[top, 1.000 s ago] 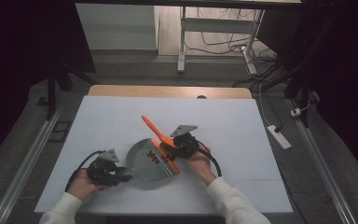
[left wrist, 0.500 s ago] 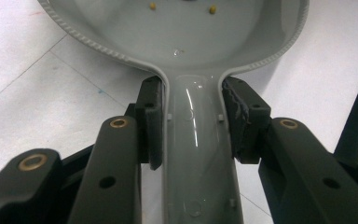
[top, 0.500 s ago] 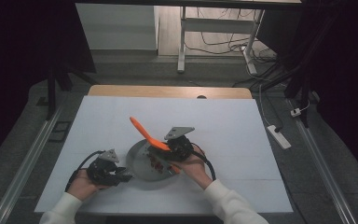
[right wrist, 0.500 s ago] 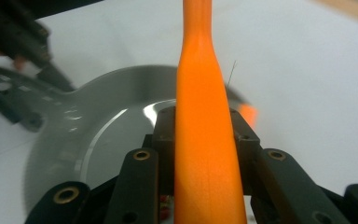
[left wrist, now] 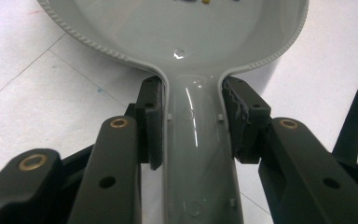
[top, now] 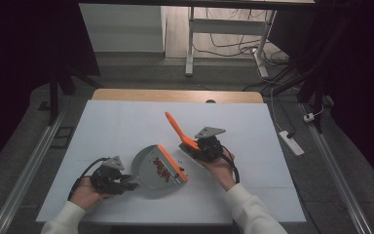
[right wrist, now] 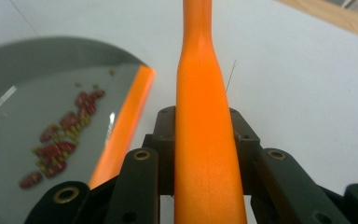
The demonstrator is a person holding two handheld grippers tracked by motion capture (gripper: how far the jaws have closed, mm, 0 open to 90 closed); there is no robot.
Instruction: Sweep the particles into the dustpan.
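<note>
Gripping the grey handle of the dustpan from both sides, the left gripper sits nearest the person's edge of the white table; its jaws press flat against the handle. The dustpan's pan lies on the table just beyond, with red beans and small yellowish bits gathered against its orange lip. A few loose bits lie on the table just past that lip. To the right and farther off, the right gripper clamps the orange brush handle, which slants up and away toward the table's far side.
</note>
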